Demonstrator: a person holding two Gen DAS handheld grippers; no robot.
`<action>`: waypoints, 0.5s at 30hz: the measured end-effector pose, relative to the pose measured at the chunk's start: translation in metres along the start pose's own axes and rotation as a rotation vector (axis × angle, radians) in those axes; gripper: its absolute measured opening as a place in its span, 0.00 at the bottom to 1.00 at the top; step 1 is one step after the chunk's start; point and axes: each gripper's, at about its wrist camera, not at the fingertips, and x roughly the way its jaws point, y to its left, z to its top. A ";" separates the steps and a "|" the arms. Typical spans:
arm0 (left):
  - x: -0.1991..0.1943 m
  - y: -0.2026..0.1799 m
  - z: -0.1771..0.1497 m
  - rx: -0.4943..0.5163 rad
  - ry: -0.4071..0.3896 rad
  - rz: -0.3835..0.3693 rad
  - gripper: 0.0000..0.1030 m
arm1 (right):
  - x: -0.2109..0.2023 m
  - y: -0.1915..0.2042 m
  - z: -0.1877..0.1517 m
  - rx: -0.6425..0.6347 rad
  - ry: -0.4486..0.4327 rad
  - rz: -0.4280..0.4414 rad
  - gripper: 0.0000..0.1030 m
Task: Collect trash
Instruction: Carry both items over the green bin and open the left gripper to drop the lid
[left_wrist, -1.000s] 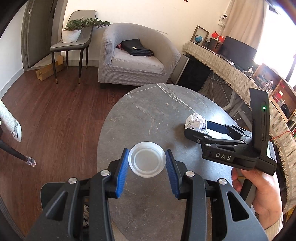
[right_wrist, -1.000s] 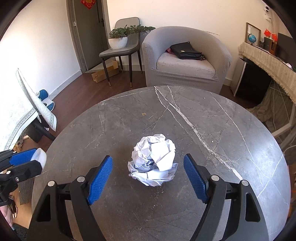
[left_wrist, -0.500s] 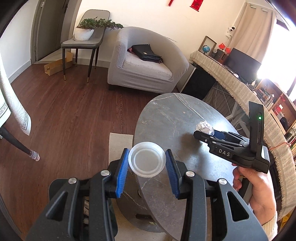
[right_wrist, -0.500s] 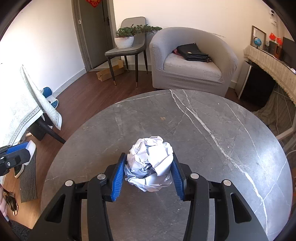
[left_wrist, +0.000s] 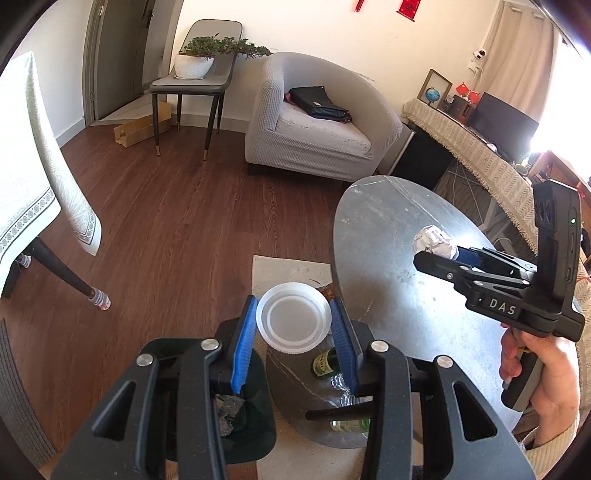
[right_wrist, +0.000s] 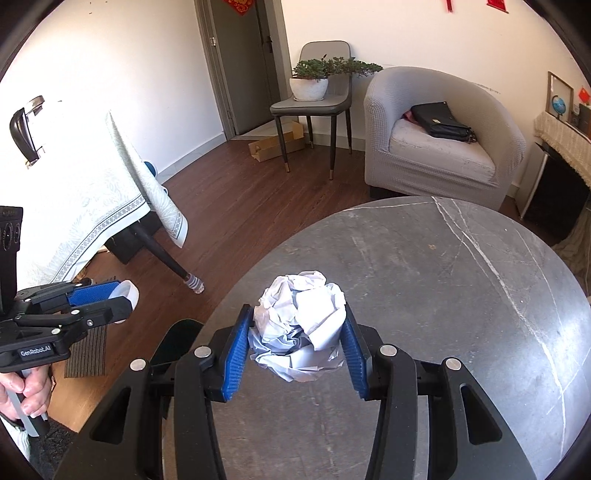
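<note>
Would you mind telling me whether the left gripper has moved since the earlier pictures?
Yes. The left gripper, holding the plastic lid, has swung leftward off the round table and is now above the floor by the black bin.

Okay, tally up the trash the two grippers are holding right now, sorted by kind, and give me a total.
Plastic lid, in the left gripper: 1
Crumpled paper ball, in the right gripper: 1
Total held: 2
</note>
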 end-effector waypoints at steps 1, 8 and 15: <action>-0.002 0.004 -0.003 -0.004 0.003 0.012 0.41 | 0.000 0.005 0.001 -0.001 -0.004 0.011 0.46; -0.005 0.040 -0.029 -0.032 0.050 0.055 0.41 | 0.003 0.053 0.001 -0.044 -0.007 0.075 0.46; -0.002 0.073 -0.047 -0.075 0.107 0.078 0.41 | 0.014 0.100 -0.001 -0.123 0.022 0.116 0.45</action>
